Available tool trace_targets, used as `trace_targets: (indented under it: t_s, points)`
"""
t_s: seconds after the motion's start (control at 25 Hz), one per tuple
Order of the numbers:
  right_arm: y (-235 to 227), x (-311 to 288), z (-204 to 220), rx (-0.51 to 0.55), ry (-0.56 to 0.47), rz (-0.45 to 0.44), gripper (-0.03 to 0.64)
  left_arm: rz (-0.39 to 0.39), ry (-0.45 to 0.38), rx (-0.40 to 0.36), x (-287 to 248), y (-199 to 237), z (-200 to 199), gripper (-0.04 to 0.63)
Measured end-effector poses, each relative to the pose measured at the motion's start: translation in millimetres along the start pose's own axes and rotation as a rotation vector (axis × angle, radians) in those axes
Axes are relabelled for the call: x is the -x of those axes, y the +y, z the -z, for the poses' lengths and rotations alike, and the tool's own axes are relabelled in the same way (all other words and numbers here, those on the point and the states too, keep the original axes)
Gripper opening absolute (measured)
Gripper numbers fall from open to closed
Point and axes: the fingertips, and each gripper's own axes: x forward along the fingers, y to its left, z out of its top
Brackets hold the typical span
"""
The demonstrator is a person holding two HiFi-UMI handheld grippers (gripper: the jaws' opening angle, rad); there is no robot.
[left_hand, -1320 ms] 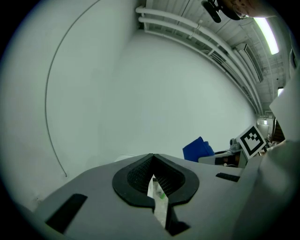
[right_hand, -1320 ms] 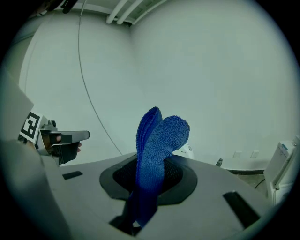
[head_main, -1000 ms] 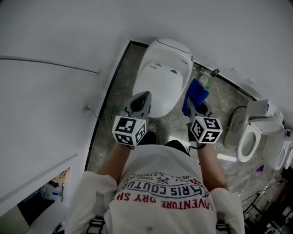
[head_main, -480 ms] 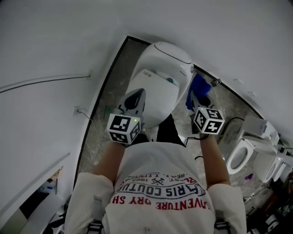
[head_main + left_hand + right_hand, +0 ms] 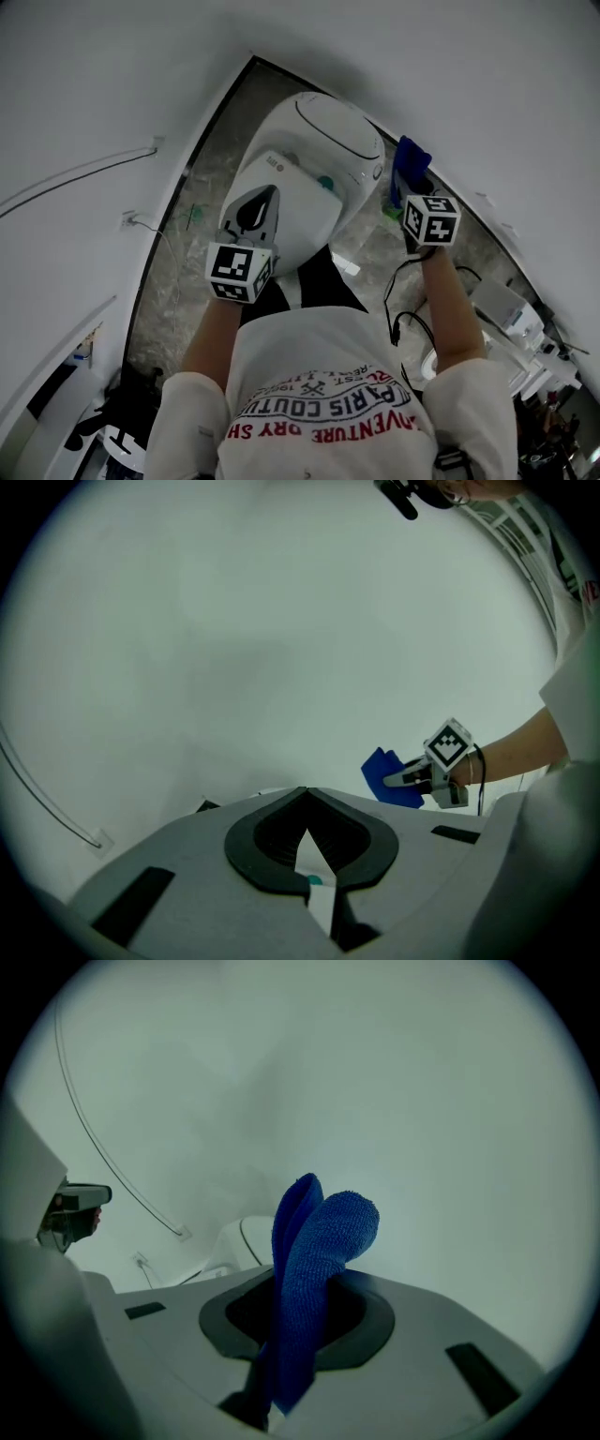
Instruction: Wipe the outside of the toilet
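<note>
Change: I am lifting my right gripper (image 5: 410, 195) and its folded blue microfibre cloth (image 5: 411, 159) toward the back right side of the glossy white toilet (image 5: 309, 159); a second ago both were sitting beside its middle.
Meaning: I am judging the wiping as about to begin there; contact is not showing yet.
Near, left: my left gripper (image 5: 267, 194) is hovering over the lid (image 5: 300, 202), jaws together, empty.
Near, right: jaws are clamping the cloth, which is poking past them.
Far: the toilet is backing onto the pale wall (image 5: 469, 75).
</note>
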Motion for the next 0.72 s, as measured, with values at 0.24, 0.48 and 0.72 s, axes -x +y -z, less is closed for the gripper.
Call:
trace_targets:
  t_s: [0.24,0.48,0.72]
  points:
    - [-38,-85,1,-0.025,0.096,-0.034,0.075,-0.045,0.006,0.09,-52,15,20,0.006]
    - [-29,-140,14,-0.027,0.159,-0.09,0.075,-0.09,0.029,0.188,-71,49,64,0.006]
    - [-9,-177,9,0.117,0.13,-0.142,0.075,-0.107,0.027,0.194,-97,78,108,0.006]
